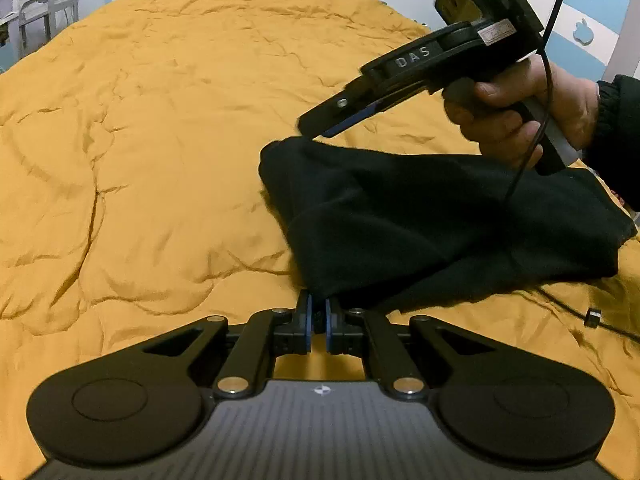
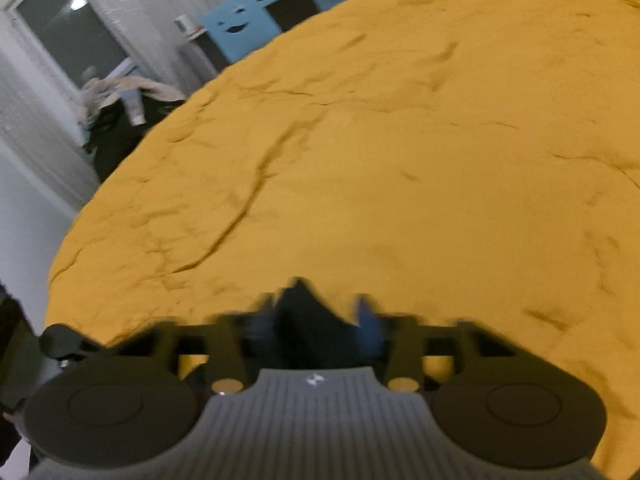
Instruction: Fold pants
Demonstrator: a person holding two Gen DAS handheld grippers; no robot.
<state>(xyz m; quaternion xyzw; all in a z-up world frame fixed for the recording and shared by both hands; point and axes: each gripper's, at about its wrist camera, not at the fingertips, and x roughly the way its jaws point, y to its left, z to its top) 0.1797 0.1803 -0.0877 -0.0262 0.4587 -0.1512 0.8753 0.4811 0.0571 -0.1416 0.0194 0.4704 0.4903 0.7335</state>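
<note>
The black pants (image 1: 440, 220) lie folded in a bundle on the mustard-yellow bedspread (image 1: 160, 140), right of centre in the left wrist view. My left gripper (image 1: 318, 304) is shut on the near edge of the pants. My right gripper (image 1: 310, 130), held by a hand, is shut on the far left corner of the pants and lifts it a little. In the blurred right wrist view, my right gripper (image 2: 320, 312) has a peak of black cloth (image 2: 300, 304) pinched between its fingers above the bedspread (image 2: 400, 160).
A black cable with a small connector (image 1: 592, 316) lies on the bedspread at the right. Beyond the bed edge are chairs (image 1: 48, 12), a blue smiley-face box (image 2: 240, 24), a window and a pile of clothes (image 2: 120, 96).
</note>
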